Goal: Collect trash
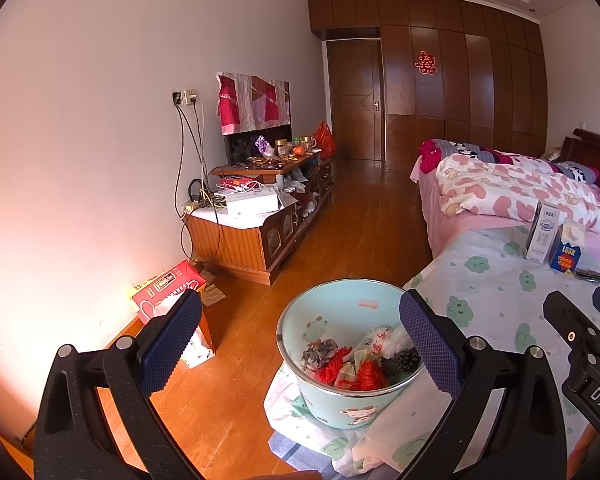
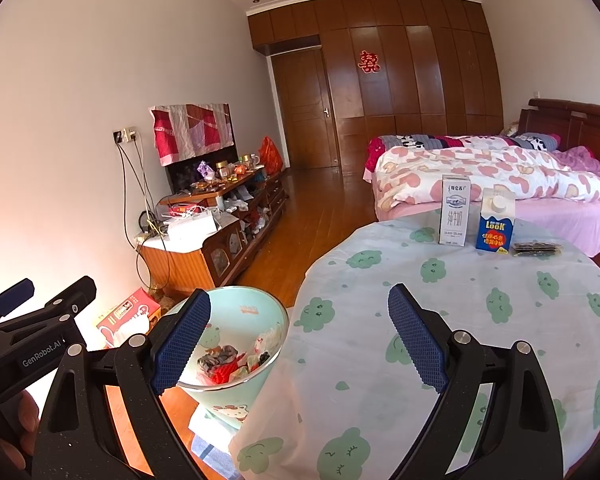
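Observation:
A pale blue trash bucket [image 1: 300, 320] stands on the floor beside the table and holds several wrappers and red scraps [image 1: 360, 360]; it also shows in the right wrist view [image 2: 240, 308]. On the table [image 2: 480, 320] stand a white milk carton [image 2: 455, 210] and a blue LOOK carton [image 2: 496, 222], with a small dark packet [image 2: 536, 249] beside them. The cartons also show in the left wrist view [image 1: 542, 232], [image 1: 567, 250]. My left gripper [image 1: 300, 346] is open and empty above the bucket. My right gripper [image 2: 300, 338] is open and empty over the table's near edge.
A low wooden TV cabinet [image 1: 256, 236] cluttered with boxes and jars lines the left wall, with cables hanging down. A red carton [image 1: 168, 288] lies on the floor by the wall. A bed [image 2: 500, 176] with a pink quilt stands behind the table. Wood floor [image 1: 340, 220] runs to the door.

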